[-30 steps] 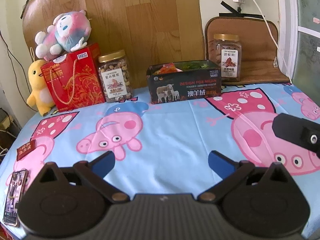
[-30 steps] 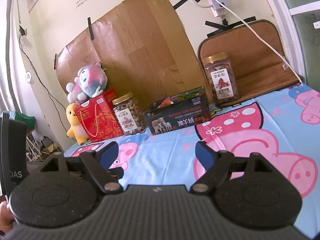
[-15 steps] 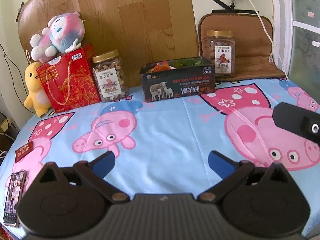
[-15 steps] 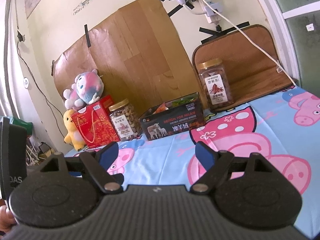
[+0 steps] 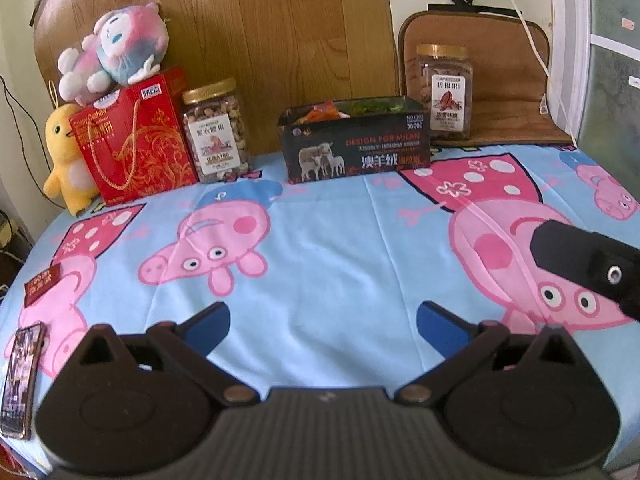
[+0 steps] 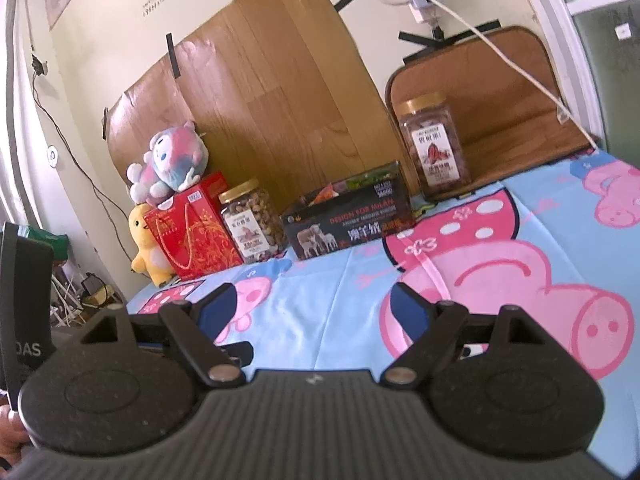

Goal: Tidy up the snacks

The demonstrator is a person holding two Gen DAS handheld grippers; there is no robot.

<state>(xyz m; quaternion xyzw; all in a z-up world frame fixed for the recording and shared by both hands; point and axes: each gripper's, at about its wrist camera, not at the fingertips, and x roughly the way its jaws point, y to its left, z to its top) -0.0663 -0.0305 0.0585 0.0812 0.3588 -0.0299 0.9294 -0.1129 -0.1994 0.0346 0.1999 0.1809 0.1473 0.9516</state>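
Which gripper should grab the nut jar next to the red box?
Probably the left gripper. Its jaws are open and empty, and the nut jar stands toward its side. For the right gripper the jar sits further left.

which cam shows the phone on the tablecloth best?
Left wrist. The phone lies flat at the table's near left edge, its whole screen visible beside the left gripper. The right wrist view shows nothing of it.
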